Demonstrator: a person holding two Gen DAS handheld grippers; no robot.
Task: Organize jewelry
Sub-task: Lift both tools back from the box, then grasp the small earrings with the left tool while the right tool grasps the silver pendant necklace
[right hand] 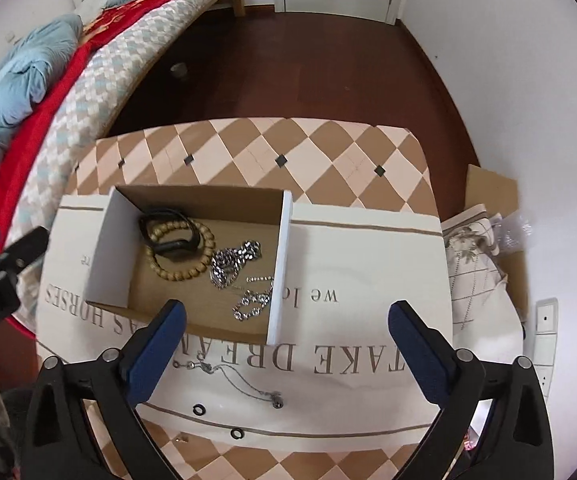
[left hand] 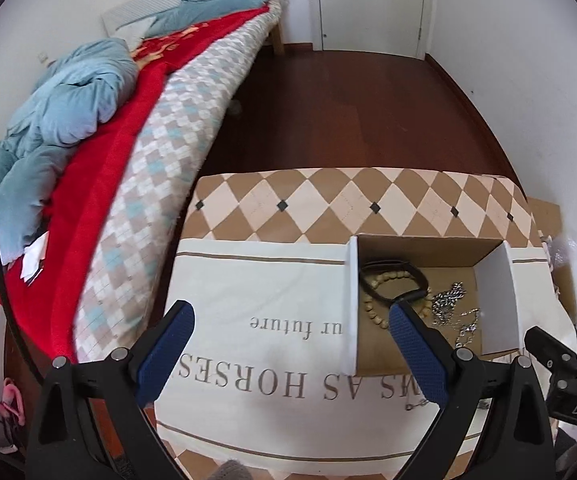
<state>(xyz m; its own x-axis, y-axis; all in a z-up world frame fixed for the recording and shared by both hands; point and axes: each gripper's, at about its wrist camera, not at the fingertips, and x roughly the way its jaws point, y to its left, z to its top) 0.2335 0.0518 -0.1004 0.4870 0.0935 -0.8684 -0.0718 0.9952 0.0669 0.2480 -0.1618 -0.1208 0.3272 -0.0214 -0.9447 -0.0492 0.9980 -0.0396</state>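
Note:
An open cardboard box [right hand: 204, 200] with white side walls sits on the cloth-covered table [right hand: 368, 264]. Inside lie a black band [right hand: 168, 236], a wooden bead bracelet [right hand: 192, 264] and silver chains [right hand: 234, 262]. The box also shows in the left wrist view [left hand: 428, 246]. A thin silver necklace [right hand: 244, 384] and two small black rings [right hand: 199, 409] lie on the cloth in front of the box. My right gripper [right hand: 286, 342] is open and empty, above the necklace. My left gripper [left hand: 290, 346] is open and empty, left of the box.
A bed [left hand: 128, 160] with a red blanket and blue duvet stands to the left. Dark wooden floor [right hand: 308, 60] lies beyond the table. A cardboard piece, patterned cloth [right hand: 472, 256] and plastic wrap lie to the table's right.

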